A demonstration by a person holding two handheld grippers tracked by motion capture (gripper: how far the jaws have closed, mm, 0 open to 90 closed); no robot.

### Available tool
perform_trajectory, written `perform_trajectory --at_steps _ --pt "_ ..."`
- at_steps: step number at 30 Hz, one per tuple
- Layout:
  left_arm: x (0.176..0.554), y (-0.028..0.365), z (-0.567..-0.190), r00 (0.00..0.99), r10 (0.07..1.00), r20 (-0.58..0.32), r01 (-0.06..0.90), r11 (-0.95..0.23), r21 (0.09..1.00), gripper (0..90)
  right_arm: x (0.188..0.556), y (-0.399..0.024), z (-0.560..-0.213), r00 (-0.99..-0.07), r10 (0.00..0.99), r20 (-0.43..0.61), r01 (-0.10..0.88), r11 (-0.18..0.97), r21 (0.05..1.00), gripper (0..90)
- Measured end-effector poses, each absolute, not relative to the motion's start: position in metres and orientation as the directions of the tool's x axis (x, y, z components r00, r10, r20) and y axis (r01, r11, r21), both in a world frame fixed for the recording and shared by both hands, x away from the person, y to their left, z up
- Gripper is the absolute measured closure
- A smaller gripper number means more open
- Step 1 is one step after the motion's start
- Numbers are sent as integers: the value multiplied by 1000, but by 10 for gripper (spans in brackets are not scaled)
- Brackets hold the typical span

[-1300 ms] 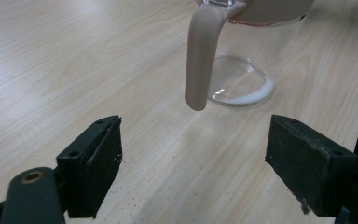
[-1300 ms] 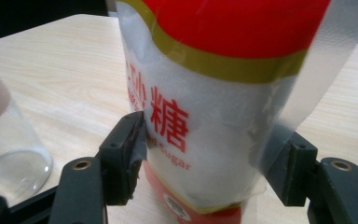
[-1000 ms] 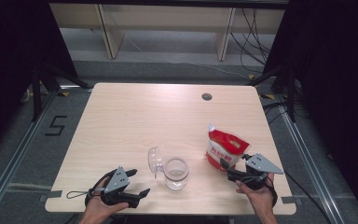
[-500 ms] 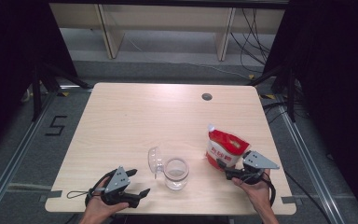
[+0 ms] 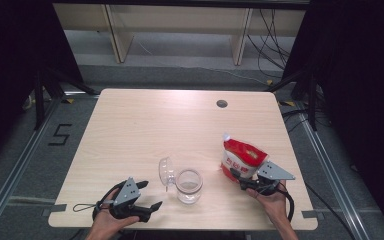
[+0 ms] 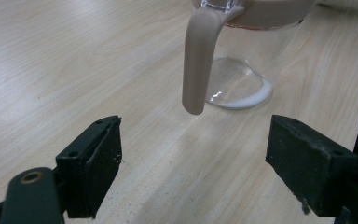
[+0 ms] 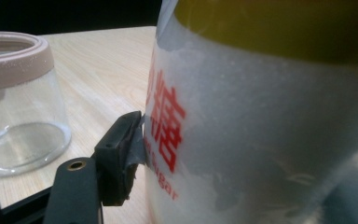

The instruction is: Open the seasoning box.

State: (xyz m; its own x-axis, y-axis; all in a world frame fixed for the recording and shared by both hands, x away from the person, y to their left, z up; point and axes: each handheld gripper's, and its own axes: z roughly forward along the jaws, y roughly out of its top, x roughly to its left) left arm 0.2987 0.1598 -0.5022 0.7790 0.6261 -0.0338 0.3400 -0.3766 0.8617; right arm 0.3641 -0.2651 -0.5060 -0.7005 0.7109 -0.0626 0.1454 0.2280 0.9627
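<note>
The right gripper (image 5: 241,178), at the near right edge of the table (image 5: 145,125), has its jaws around the lower part of a sugar pouch (image 5: 243,157); they have just been closing. In the right gripper view the one jaw that can be seen presses against the bag's side, so the bag looks gripped, though the other jaw is hidden behind it. The left gripper (image 5: 147,196) rests at the near left edge, jaws wide apart and nothing between them, aimed at the jar.

There are two grippers, one pouch, one glass jar (image 5: 188,185) and one clear lid (image 5: 166,172).

The pouch stands just right of the jar, its long axis leaning up and away, its white top corner pointing toward the far left. It is red and white, with a yellow band in the close view. Large red Chinese characters run down its side, the clearest being "糖" (image 7: 165,122), with "Sugar" in small red letters below.

The jar stands upright, open, with a beige rim and a beige handle (image 6: 196,60) hanging down its side. The lid stands on edge just beside it, to its left.

On the floor at far left a marking reads "5" (image 5: 60,134).
</note>
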Motion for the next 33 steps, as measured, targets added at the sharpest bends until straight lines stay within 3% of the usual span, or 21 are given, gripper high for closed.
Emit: perform_trajectory --at_steps 12,20,33 --pt "300 160 -502 776 630 -33 339 -373 863 178 371 -263 -511 -710 700 -73 102 205 973 349" --pt "300 160 -501 780 625 -30 336 -378 863 178 371 -262 -513 -702 712 -22 150 178 973 335" --pt "298 159 -501 780 625 -38 336 -367 867 178 379 -257 -517 -696 718 -26 114 146 983 300"
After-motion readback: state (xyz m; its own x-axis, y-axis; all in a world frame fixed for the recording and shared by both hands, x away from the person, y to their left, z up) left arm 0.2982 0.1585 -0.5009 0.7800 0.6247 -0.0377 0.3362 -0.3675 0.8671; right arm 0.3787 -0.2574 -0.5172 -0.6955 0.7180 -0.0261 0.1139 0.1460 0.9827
